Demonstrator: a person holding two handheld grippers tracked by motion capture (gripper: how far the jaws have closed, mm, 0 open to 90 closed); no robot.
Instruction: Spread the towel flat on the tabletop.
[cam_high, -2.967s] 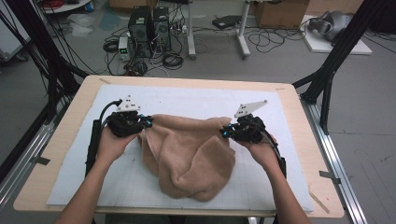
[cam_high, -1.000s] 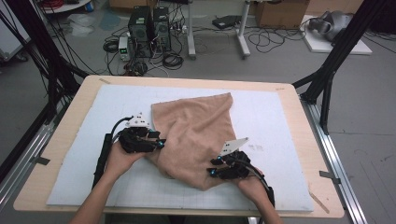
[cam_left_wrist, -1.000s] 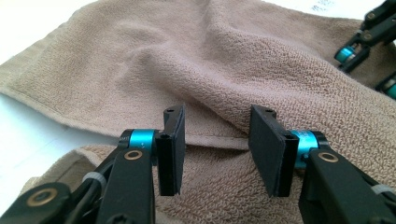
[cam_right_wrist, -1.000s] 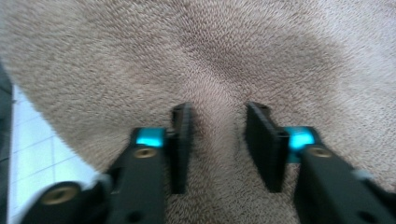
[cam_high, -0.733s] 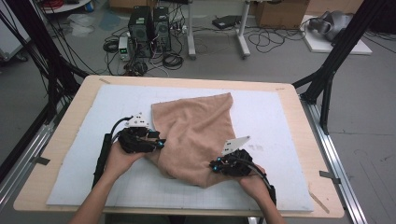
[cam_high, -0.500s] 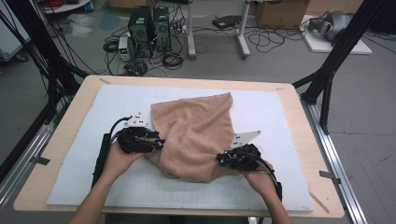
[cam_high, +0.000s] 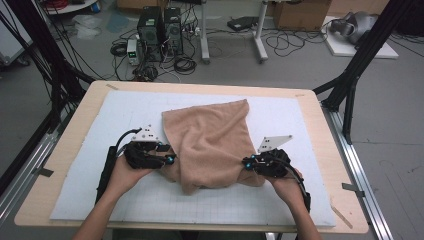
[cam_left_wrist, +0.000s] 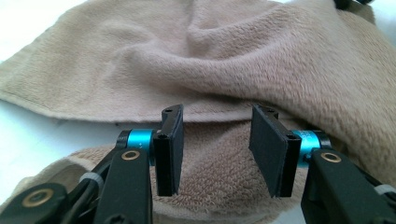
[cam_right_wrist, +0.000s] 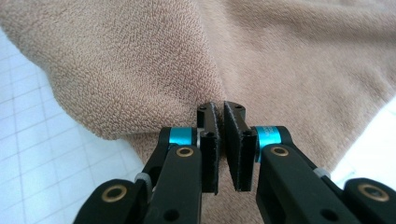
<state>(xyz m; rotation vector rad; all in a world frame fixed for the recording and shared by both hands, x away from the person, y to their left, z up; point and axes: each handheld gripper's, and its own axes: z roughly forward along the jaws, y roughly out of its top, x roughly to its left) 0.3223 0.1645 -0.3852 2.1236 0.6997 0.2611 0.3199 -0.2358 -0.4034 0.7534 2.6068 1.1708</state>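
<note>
Right tool (cam_right_wrist: 220, 144) shifted rightward, towel (cam_high: 212, 142) hiding its tips.

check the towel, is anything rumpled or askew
Yes. The tan towel lies skewed on the white mat, its near end bunched into folds between the two grippers, not flat. The right gripper pinches a fold; the left gripper stands open over the cloth.
</note>
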